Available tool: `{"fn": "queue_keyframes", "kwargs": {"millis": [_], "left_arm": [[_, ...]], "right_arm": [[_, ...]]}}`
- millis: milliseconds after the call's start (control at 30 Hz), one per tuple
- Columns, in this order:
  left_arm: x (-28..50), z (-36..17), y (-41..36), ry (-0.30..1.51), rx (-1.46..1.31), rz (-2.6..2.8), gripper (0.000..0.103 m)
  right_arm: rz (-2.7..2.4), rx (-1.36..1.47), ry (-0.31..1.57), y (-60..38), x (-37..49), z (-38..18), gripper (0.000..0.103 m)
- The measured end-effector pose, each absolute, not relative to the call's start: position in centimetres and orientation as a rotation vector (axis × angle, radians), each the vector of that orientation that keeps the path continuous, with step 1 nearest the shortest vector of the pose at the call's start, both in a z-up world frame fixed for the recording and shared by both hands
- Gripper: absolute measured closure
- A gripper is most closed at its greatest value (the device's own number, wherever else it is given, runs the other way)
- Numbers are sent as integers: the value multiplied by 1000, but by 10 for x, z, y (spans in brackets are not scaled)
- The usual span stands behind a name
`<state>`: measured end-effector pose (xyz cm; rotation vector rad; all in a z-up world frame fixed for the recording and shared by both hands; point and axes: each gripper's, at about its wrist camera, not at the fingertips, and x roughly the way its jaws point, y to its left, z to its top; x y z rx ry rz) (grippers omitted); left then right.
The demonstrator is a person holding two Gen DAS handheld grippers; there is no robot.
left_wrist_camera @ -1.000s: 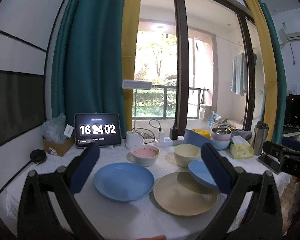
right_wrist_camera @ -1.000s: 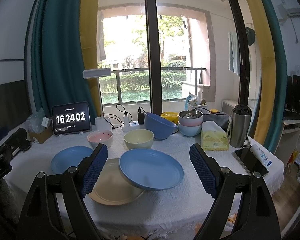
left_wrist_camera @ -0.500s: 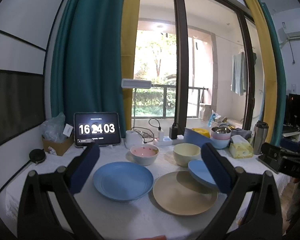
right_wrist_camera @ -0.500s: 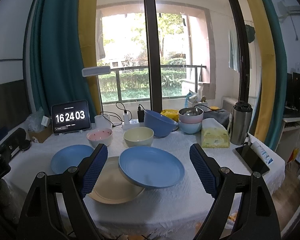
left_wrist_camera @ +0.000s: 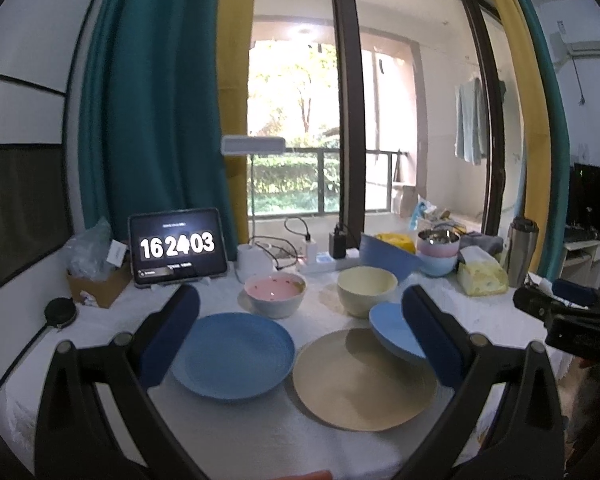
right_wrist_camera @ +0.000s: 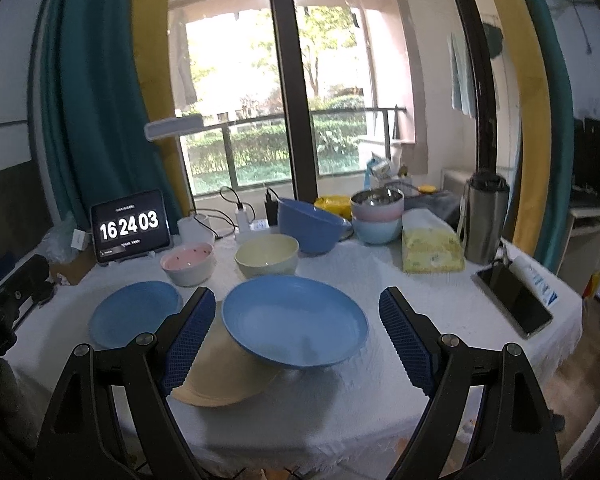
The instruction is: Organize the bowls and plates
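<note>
Stacking of plates, judging by the layout; looks like the very start, with nothing yet nested.

Right wrist view:
- Finds the right gripper spread wide, gripping nothing.
- Frames the tilted blue plate between the fingers, touching neither.
- Shows that plate propped on the beige plate, which pokes out at its 7 o'clock.
- Places the flat blue plate at 9 o'clock, on the table, apart from the other two.

Left wrist view:
- Finds the left gripper equally spread and empty, hanging above the flat blue plate, with the beige plate at 4 o'clock.

Next move, probably:
- Close on the tilted plate's near rim at 6 o'clock.
- Lift clear, then set down squarely on a matching plate.
- Calls for a firm pinch on a thin, sloped edge, and care not to drag the beige plate along.

Containers, from the tilted plate:
- 11 o'clock: pink bowl, dark specks inside; cannot tell whether pattern or crumbs.
- 12 o'clock: cream bowl, seemingly empty.
- Just behind: large blue bowl, tipped on its side.
- 1 o'clock: stacked bowls, already nested; contents of the top one unclear.
</note>
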<state>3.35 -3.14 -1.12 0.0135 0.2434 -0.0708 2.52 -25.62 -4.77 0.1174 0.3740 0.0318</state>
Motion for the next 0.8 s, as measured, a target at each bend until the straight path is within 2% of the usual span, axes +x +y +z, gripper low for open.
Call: {"fn": "queue_keyframes", "kwargs": {"millis": [567, 800], "left_arm": [[109, -49, -98, 437, 106, -139, 1], [139, -64, -123, 507, 140, -148, 1]], "right_arm": [[-5, 221, 522, -306, 91, -95, 16], [-2, 239, 570, -324, 120, -113, 20]]}}
